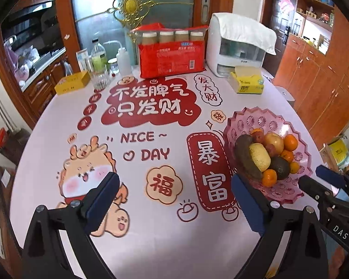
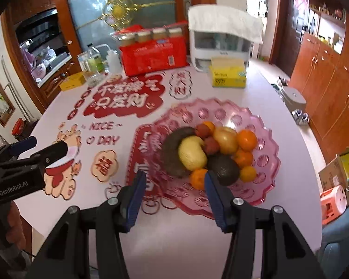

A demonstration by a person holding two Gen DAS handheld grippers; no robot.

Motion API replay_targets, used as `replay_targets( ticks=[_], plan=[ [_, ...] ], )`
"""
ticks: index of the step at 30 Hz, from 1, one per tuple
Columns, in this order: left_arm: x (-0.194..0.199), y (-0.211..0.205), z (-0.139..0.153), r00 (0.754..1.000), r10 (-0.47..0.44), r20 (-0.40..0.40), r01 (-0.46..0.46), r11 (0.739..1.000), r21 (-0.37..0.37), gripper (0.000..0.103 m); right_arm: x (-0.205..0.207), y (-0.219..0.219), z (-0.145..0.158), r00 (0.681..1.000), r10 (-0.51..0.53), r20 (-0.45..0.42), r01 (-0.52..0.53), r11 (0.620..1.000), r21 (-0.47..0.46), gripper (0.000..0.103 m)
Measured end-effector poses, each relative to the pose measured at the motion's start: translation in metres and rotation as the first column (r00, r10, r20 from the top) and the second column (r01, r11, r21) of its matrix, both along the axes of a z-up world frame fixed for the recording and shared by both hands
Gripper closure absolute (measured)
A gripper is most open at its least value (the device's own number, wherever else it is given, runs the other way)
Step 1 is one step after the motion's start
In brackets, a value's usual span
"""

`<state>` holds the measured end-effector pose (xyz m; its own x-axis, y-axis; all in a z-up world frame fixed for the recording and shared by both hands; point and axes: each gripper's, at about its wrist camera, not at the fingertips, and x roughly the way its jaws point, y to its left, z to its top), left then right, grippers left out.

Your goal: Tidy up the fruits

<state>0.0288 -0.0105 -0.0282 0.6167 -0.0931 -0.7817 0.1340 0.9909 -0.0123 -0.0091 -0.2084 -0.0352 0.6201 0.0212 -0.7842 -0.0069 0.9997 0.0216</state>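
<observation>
A pink scalloped plastic fruit bowl (image 1: pixel 288 125) (image 2: pixel 263 125) stands on the right side of the table. It holds several oranges (image 2: pixel 246 139), a yellow melon-like fruit (image 2: pixel 192 153), an avocado (image 2: pixel 224 168), a dark long fruit (image 2: pixel 172 151), an onion-coloured round fruit (image 2: pixel 225 139) and small red fruits. My left gripper (image 1: pixel 174 181) hangs open and wide over the bare tablecloth, left of the bowl, with nothing between its fingers. My right gripper (image 2: pixel 173 181) stands open, narrower, just short of the bowl's near rim, and holds nothing. Each gripper shows at the edge of the other's view.
At the table's back stand a red pack of bottles (image 1: pixel 172 53), a white appliance under a towel (image 1: pixel 235 44), a yellow tissue pack (image 1: pixel 246 82), a yellow box (image 1: pixel 72 82) and bottles and jars (image 1: pixel 100 65). Wooden cabinets (image 2: pixel 325 81) line the right wall. Boxes and a pink stool (image 2: pixel 332 202) sit on the floor.
</observation>
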Motion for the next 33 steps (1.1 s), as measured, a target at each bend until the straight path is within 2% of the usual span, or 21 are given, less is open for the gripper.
replay_targets(
  ticks=[5, 8, 13, 22, 33],
  plan=[
    [-0.007, 0.004, 0.027, 0.999, -0.024, 0.024, 0.023, 0.999, 0.047, 0.003, -0.006, 0.016, 0.029, 0.999, -0.002, 0.050, 0.002, 1.000, -0.003, 0.049],
    [-0.010, 0.005, 0.041, 0.999, -0.030, 0.045, 0.027, 0.998, 0.055, 0.001, -0.008, 0.020, 0.046, 0.997, -0.012, 0.071, 0.011, 1.000, 0.010, 0.039],
    [-0.015, 0.009, 0.060, 0.997, -0.006, 0.074, 0.001, 0.998, 0.066, 0.001, -0.012, 0.026, 0.069, 0.993, -0.041, 0.114, 0.041, 0.999, -0.001, 0.034],
    [-0.025, 0.018, 0.066, 0.993, 0.064, 0.097, -0.071, 0.995, 0.071, 0.001, -0.017, 0.027, 0.072, 0.990, -0.086, 0.114, 0.083, 0.996, 0.035, 0.031],
    [-0.026, 0.023, 0.065, 0.991, 0.097, 0.095, -0.103, 0.993, 0.065, 0.001, -0.014, 0.042, 0.068, 0.994, -0.030, 0.107, 0.028, 0.999, 0.019, 0.031]
  ],
)
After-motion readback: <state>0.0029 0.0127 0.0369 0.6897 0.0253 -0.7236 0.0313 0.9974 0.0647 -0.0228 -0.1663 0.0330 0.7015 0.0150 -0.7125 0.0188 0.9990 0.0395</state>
